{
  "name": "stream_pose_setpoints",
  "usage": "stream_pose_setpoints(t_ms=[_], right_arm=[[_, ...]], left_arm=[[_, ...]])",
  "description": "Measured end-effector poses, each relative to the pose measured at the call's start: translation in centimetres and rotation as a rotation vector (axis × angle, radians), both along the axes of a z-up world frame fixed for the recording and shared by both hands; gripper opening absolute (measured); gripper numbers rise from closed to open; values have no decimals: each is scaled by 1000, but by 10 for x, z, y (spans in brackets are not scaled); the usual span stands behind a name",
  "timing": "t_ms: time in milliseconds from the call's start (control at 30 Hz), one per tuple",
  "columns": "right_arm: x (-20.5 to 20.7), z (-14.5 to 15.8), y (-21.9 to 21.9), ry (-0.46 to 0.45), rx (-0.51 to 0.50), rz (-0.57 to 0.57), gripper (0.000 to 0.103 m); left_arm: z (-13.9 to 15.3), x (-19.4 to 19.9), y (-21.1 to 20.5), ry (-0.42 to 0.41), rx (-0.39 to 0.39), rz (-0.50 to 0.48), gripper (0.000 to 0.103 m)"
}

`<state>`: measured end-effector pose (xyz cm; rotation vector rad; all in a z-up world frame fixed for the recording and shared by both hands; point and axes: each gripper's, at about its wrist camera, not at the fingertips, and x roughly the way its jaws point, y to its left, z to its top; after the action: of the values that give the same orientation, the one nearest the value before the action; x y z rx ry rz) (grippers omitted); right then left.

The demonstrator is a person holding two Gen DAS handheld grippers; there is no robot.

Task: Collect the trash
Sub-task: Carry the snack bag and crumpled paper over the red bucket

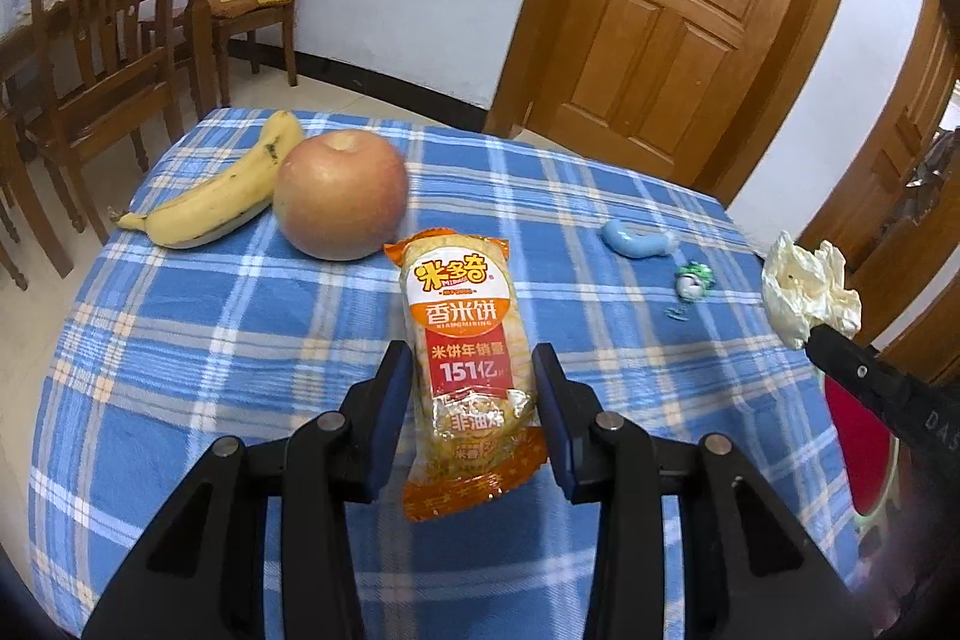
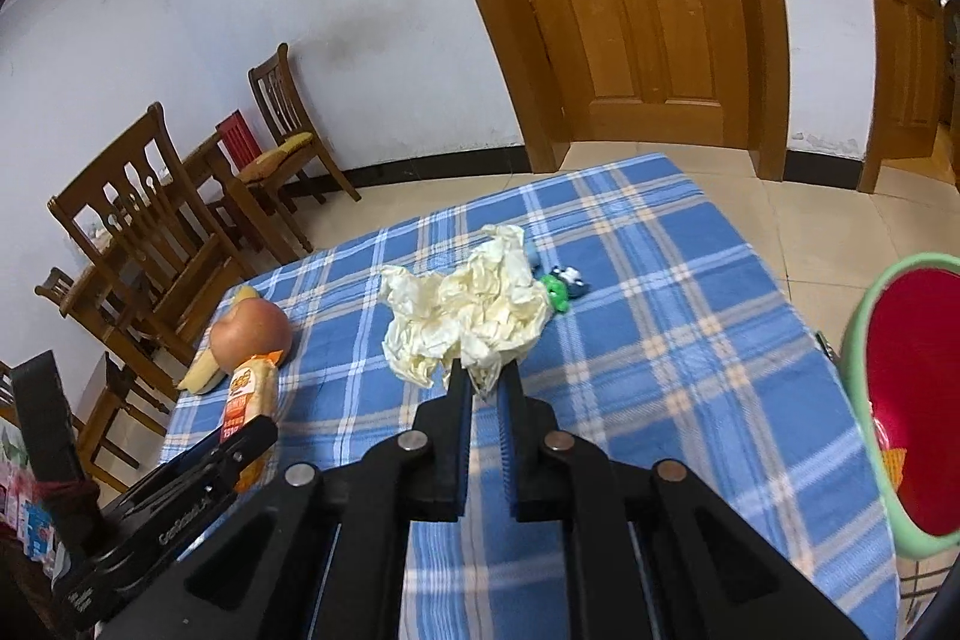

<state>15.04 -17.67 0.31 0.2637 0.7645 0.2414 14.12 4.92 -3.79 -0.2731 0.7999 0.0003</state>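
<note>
Right gripper [image 2: 485, 381] has its jaws drawn narrow and pinching the lower edge of a crumpled tissue [image 2: 465, 313]; the wad stands up and forward of the fingertips, apparently lifted off the blue plaid tablecloth [image 2: 690, 340]. The relation that matters next: the bin with red liner and green rim [image 2: 855, 370] sits to the right of these jaws, off the table edge, mouth tilted toward them. Judgement: a sideways carry to the right, then release over the mouth. Nothing stands between the jaws and the bin; the tissue is light and loose, so a trailing flap could catch the rim. Beyond the wad, partly hidden by it, lie a green-and-white candy wrapper [image 2: 561, 283] and a small pale blue item [image 1: 639, 239], identity unclear. Left gripper [image 1: 474, 388] has its jaws wide, straddling the near half of a rice cracker packet [image 1: 465, 346]; the pads look just apart from its sides, contact uncertain. Packet's long axis runs straight ahead along the fingers, so closing would take it across its width. Ahead and left of those jaws: apple [image 1: 341, 193], with a banana [image 1: 222, 196] just beside it, contact unclear; both look whole, probably not trash.
</note>
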Motion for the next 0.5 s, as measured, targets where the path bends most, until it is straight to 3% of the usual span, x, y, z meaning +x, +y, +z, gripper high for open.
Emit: stream_pose_setpoints(t_ms=[500], right_arm=[[-50,12,-64,-51,19,-122,10]], left_arm=[[20,-12,-59,-29,9,-123,41]])
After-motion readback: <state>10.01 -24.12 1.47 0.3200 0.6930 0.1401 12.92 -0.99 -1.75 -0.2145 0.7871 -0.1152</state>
